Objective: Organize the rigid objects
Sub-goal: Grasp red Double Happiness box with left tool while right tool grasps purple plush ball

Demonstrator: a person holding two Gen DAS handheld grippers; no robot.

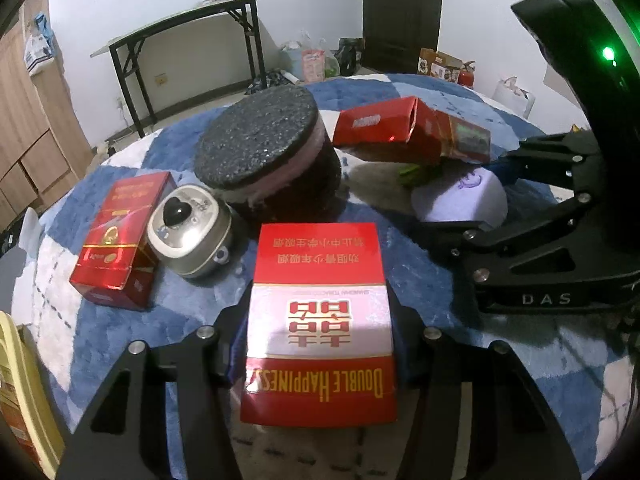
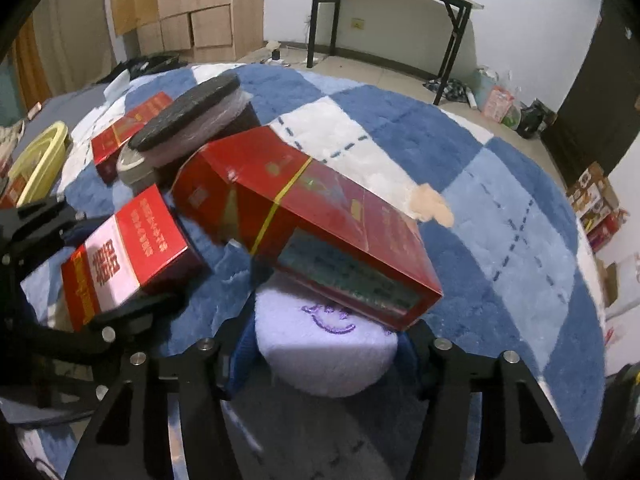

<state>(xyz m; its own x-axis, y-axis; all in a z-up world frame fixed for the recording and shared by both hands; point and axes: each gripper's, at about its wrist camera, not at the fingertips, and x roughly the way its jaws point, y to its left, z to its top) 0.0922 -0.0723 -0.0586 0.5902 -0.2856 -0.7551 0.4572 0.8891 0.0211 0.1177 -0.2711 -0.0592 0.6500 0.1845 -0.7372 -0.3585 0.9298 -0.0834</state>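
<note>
My left gripper [image 1: 320, 344] is shut on a red and white Double Happiness box [image 1: 320, 320], held over the blue checked rug; the box also shows in the right wrist view [image 2: 128, 252]. My right gripper [image 2: 326, 356] is shut on a pale lilac round object [image 2: 324, 356], also seen in the left wrist view [image 1: 464, 196]. A long red carton [image 2: 312, 224] rests tilted on top of the lilac object. A black round tin [image 1: 268, 160], a grey heart-topped case [image 1: 188, 232] and another red box [image 1: 120, 240] stand behind.
A blue and white rug [image 2: 500, 240] covers the surface. A yellow basket [image 2: 36, 160] sits at the left edge. A black folding table [image 2: 392, 8], cardboard boxes [image 2: 192, 4] and bags lie on the floor beyond.
</note>
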